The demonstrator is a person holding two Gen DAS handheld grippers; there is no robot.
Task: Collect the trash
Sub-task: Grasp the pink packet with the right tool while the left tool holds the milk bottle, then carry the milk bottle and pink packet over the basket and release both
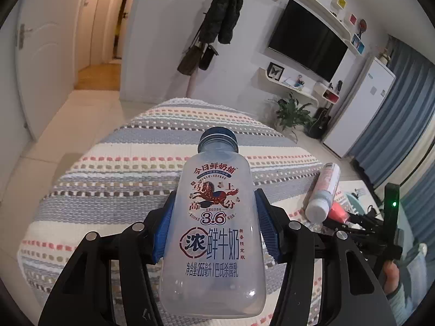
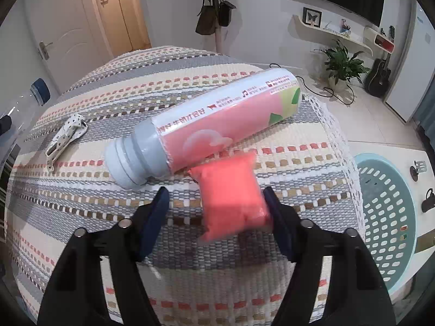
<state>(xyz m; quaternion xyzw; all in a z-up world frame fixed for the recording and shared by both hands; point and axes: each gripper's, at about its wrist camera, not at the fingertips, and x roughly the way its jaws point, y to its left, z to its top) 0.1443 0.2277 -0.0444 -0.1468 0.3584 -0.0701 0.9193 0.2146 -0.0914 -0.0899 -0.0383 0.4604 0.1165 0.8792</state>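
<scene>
My left gripper is shut on an empty clear milk bottle with a blue cap and holds it upright above the striped woven cloth. My right gripper is open, with a coral-pink packet between its fingers, touching the right finger. A pink and white bottle lies on its side just beyond the packet; it also shows in the left wrist view. A crumpled white wrapper lies on the cloth at the left. The milk bottle's cap shows at the far left of the right wrist view.
A light blue perforated basket stands on a white surface to the right of the cloth-covered table. Beyond are a potted plant, a guitar, a wall TV, a coat stand and a white door.
</scene>
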